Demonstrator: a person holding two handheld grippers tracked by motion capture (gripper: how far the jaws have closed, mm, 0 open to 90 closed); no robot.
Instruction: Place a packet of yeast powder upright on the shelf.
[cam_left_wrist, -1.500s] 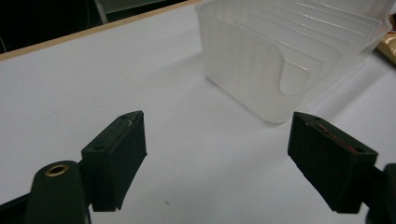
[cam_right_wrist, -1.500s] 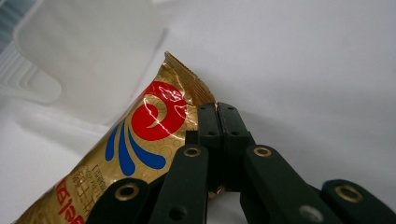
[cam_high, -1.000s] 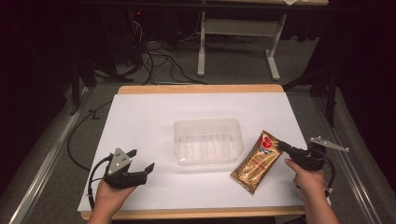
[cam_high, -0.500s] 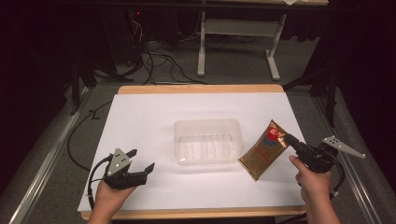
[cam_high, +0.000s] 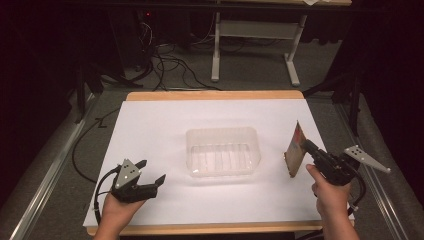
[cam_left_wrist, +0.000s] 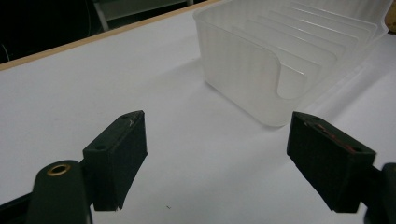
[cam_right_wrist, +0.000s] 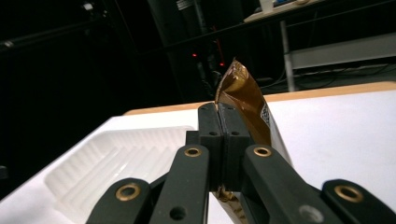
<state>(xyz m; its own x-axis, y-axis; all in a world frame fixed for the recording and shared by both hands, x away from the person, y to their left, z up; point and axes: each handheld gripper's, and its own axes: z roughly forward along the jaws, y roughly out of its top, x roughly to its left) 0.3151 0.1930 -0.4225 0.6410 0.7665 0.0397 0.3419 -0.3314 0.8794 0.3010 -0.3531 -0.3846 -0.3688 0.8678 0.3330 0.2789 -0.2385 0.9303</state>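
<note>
The right gripper pinches the brown snack packet by its edge, right of the clear tray; it looks light, crinkly, floppy. The left gripper gapes empty.

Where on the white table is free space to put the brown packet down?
Bare patches: behind the clear tray up to the table far edge, and between tray and left claw. The tightest place is between the tray and the packet, which the right claw holds on edge.
</note>
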